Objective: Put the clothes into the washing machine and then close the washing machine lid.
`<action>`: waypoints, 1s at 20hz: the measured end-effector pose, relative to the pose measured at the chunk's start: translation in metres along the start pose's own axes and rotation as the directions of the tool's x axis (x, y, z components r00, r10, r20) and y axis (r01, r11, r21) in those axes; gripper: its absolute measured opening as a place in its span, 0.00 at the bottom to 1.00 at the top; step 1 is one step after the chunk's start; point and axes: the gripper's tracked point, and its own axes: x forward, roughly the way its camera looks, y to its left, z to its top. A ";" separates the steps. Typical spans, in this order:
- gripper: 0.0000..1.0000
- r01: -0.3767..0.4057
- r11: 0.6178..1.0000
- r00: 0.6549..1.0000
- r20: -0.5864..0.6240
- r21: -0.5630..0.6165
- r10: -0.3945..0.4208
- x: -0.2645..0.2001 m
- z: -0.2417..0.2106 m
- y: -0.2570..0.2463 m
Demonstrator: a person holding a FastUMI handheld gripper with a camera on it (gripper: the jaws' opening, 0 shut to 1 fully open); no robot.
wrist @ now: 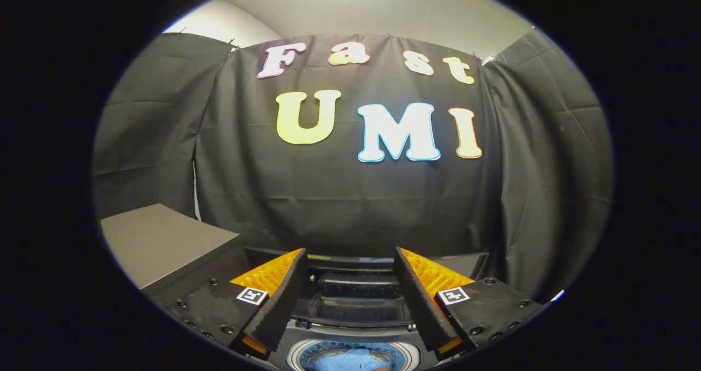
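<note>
1. My gripper point(350, 275) hangs above the washing machine point(353, 354). Jaws are spread wide and hold nothing; there is clear space between them.

2. Below and between the fingers I see the round drum opening. Blue clothes point(350, 358) lie inside it, with a small patch of orange-red fabric at one side. I judge the loading step done, or close to it; I cannot tell whether any garment is waiting elsewhere.

3. The lid point(356, 291) appears to stand raised at the back of the opening, just ahead of the fingertips: a dark, glossy, see-through panel. Its exact tilt is hard to read through the fisheye.

4. A grey box point(159, 239) stands beside the machine on one side, well back from the drum. The black cloth wall hangs behind everything.

5. Handling judgement, clothes: soft, light and limp. They will bunch and trail, so any stray piece is best pinched at a thick fold, not at a thin edge.

6. Handling judgement, lid: stiff, smooth and probably slippery, hinged at the rear. I would not pinch it. Better to hook or push its top free edge with one finger and bring it down towards me, slowly, since a hinged panel may drop once past balance.

7. Risk: fabric riding over the drum rim could stop the lid seating.
</note>
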 end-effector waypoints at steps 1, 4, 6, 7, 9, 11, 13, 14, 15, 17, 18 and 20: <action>0.97 0.007 1.000 1.000 0.001 0.007 -0.007 0.009 0.001 -0.001; 0.97 0.017 1.000 1.000 -0.013 0.017 -0.017 0.036 -0.002 -0.004; 0.97 0.027 1.000 0.999 -0.028 0.011 -0.027 0.049 -0.007 -0.006; 0.97 0.031 0.999 0.999 -0.034 0.009 -0.031 0.054 -0.010 -0.008; 0.97 0.044 0.999 0.998 -0.047 0.007 -0.044 0.061 -0.015 -0.012; 0.97 0.054 0.999 0.997 -0.055 0.003 -0.053 0.067 -0.019 -0.015; 0.97 0.052 0.999 0.996 -0.078 0.013 -0.051 0.069 -0.026 -0.015; 0.97 0.056 0.998 0.996 -0.071 0.033 -0.054 0.069 -0.025 -0.016; 0.97 0.055 0.997 0.995 -0.085 0.049 -0.050 0.069 -0.028 -0.016; 0.97 0.054 0.997 0.996 -0.077 0.056 -0.050 0.065 -0.029 -0.014; 0.97 0.053 0.997 0.996 -0.068 0.049 -0.049 0.066 -0.026 -0.016; 0.97 0.052 0.997 0.997 -0.060 0.052 -0.049 0.065 -0.027 -0.016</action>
